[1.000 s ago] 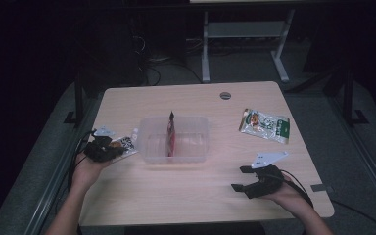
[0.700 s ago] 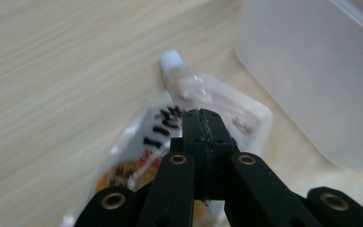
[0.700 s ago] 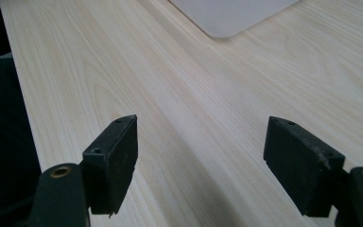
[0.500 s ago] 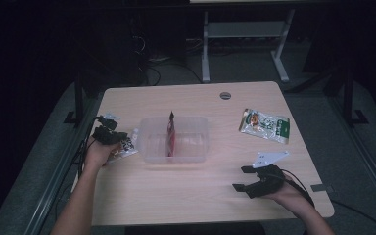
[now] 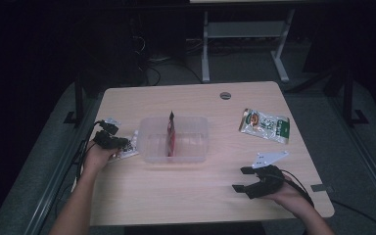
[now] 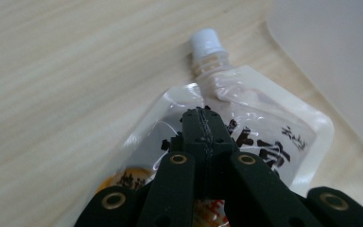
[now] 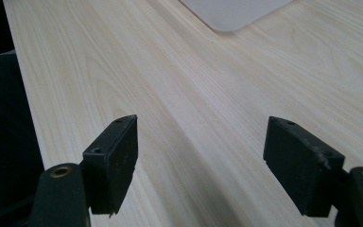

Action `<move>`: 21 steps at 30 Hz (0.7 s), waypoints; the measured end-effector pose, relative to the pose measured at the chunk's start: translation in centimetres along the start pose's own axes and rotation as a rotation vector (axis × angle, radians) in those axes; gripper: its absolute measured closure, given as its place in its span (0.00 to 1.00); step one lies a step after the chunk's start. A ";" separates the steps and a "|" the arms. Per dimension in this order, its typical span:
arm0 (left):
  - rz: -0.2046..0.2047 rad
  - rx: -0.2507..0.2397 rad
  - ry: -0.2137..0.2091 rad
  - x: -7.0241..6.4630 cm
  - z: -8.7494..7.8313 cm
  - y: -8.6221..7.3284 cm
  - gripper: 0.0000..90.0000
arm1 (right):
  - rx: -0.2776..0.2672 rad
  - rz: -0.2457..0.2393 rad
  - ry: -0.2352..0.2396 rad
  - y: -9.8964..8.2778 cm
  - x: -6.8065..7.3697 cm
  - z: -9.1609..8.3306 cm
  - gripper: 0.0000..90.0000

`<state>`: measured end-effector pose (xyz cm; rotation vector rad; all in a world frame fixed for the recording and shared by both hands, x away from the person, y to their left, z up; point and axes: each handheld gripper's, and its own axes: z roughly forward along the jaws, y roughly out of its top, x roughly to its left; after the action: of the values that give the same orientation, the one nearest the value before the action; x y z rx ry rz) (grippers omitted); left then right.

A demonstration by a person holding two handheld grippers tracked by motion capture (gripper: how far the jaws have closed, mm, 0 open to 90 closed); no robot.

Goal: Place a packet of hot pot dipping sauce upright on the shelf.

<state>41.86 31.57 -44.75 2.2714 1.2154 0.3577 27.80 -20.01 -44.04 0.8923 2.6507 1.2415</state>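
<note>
Step in hand: I am working on the spouted pouch (image 6: 246, 137) with my left gripper (image 6: 203, 124), presumably to lift it into the clear tub (image 5: 149, 142).
Pouch location: it lies flat on the table (image 5: 176, 196), just beside the tub's left wall, white cap (image 6: 208, 45) pointing away from me.
Left claw: pressed together above the pouch's printed face, nothing between the jaws.
Right claw: my right gripper (image 7: 201, 151) is spread wide over bare wood, well apart from the tub.
Doing it well: I judge I must spread the left jaws first, then pinch the stiff neck below the cap, not the slippery film.
Watch: a red packet (image 5: 170, 134) already stands in the tub; I aim beside it.
</note>
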 end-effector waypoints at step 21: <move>-0.045 -0.039 0.037 2.3 -3.8 -3.0 1.00 | 0.006 0.002 0.003 0.0 0.0 0.2 0.29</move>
<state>39.33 36.04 -43.39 2.2094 1.2649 0.4046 27.84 -19.82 -44.17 0.8951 2.6581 1.2363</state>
